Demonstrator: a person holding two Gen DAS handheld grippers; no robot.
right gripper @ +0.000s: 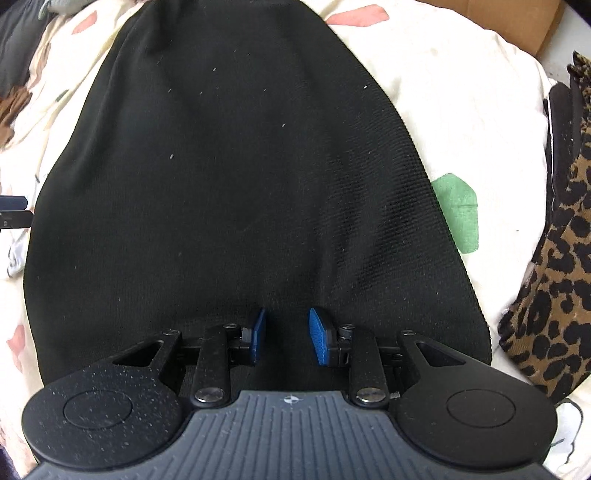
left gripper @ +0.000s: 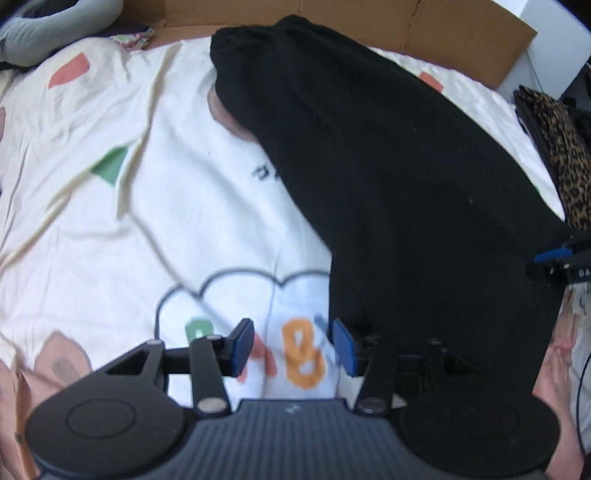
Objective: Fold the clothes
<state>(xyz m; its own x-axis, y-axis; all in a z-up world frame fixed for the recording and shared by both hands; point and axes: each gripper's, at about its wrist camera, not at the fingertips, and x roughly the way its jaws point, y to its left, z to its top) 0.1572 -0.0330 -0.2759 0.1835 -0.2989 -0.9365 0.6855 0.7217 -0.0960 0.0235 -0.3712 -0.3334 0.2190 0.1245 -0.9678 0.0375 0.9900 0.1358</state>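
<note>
A black garment [left gripper: 388,177] lies long and flat across a white bedsheet [left gripper: 110,221] with coloured prints. In the right wrist view the black garment [right gripper: 240,184] fills the middle. My left gripper [left gripper: 293,347] is open and empty, over the sheet at the garment's left edge near its close end. My right gripper [right gripper: 286,336] is open and empty, right over the garment's near end. The right gripper also shows at the right edge of the left wrist view [left gripper: 561,258], beside the garment.
A leopard-print garment [right gripper: 554,277] is piled on the right of the bed, also in the left wrist view [left gripper: 565,158]. A brown cardboard sheet [left gripper: 443,33] lies at the far side. A grey item [left gripper: 55,29] sits at the far left.
</note>
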